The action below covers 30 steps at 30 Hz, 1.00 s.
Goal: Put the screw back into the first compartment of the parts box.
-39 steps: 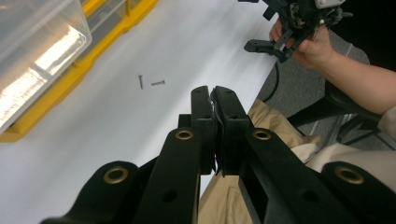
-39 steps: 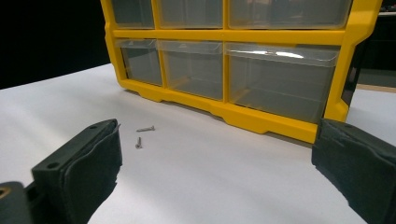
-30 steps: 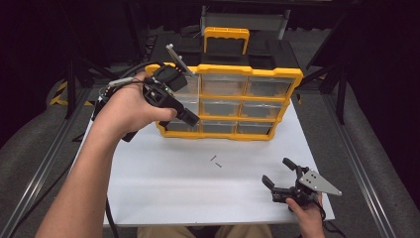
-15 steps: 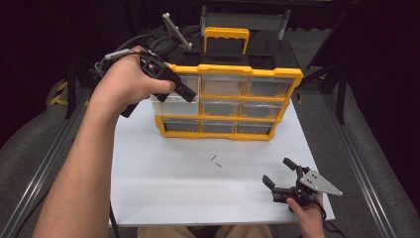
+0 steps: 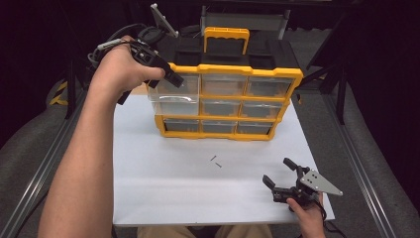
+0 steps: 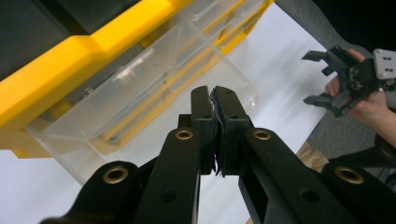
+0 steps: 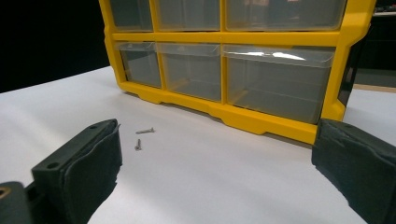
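A yellow organizer (image 5: 233, 71) with clear drawers stands at the back of the white table (image 5: 163, 188). Its left middle drawer (image 5: 174, 105) sticks out toward me and looks empty (image 6: 140, 93). My left gripper (image 5: 173, 79) hovers at the organizer's top left corner, just above that drawer, with its jaws shut (image 6: 214, 91) and nothing between them. Two small screws (image 5: 216, 161) lie loose on the table in front of the organizer (image 7: 142, 136). My right gripper (image 5: 278, 171) rests open near the front right edge, pointing at the organizer (image 7: 217, 149), with nothing between its fingers.
A black case with a yellow handle (image 5: 225, 37) sits behind the organizer. Metal rails (image 5: 44, 163) run along both sides of the table, with dark floor beyond. My left forearm (image 5: 84, 163) crosses the table's left side.
My left gripper has risen from the lower left front of the organizer to its top left corner. The left middle drawer now stands further out. The right gripper has stayed put.
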Available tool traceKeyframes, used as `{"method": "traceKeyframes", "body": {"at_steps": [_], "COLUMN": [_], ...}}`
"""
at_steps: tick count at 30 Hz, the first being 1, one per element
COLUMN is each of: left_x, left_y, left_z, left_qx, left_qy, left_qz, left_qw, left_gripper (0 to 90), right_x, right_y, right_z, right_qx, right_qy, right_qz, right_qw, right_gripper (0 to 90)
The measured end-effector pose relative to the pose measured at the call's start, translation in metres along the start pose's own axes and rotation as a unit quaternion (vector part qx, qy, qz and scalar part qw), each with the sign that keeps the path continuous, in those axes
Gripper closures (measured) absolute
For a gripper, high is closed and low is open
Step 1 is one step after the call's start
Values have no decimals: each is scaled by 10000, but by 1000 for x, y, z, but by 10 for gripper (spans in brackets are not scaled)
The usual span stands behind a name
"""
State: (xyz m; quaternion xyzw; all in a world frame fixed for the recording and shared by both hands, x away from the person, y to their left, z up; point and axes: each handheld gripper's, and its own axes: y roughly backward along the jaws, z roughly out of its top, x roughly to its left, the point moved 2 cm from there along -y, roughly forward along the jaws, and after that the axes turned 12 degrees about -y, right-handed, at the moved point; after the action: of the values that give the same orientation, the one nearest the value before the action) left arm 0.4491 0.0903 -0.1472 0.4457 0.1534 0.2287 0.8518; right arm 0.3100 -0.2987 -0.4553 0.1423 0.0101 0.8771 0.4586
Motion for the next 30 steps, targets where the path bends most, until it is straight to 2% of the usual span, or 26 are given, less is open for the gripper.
{"method": "traceKeyframes", "body": {"at_steps": [3,6,8,9,11,12,16,19,25,30], "left_x": [6,9,12,13,12,11,6,-7,-23,-39], "left_y": [-3,-5,-6,-5,-6,-5,-2,2,7,7], "left_z": [-3,-4,-4,-5,-6,-6,-7,-9,-14,-19], "left_qx": [-1,-39,-162,-187,-168,-165,-168,-245,-387,-492], "left_qy": [42,19,55,68,88,67,13,-91,-214,-471], "left_qz": [13,118,210,258,208,247,169,-35,-168,-346], "left_qw": [10000,9999,9996,9995,9996,9995,9997,9997,9989,9971], "left_gripper": [880,879,871,829,797,776,730,676,601,578], "right_x": [0,0,0,0,0,0,0,0,1,1], "right_y": [0,0,0,0,0,0,0,0,0,0], "right_z": [0,0,0,0,0,0,0,0,0,0], "right_qx": [1,2,14,12,9,0,13,6,3,8], "right_qy": [-1,13,8,11,7,10,4,20,14,24], "right_qz": [5,7,7,3,10,3,4,11,1,-9], "right_qw": [10000,10000,10000,10000,10000,10000,10000,10000,10000,10000], "right_gripper": [23,23,23,23,23,23,23,23,23,23]}}
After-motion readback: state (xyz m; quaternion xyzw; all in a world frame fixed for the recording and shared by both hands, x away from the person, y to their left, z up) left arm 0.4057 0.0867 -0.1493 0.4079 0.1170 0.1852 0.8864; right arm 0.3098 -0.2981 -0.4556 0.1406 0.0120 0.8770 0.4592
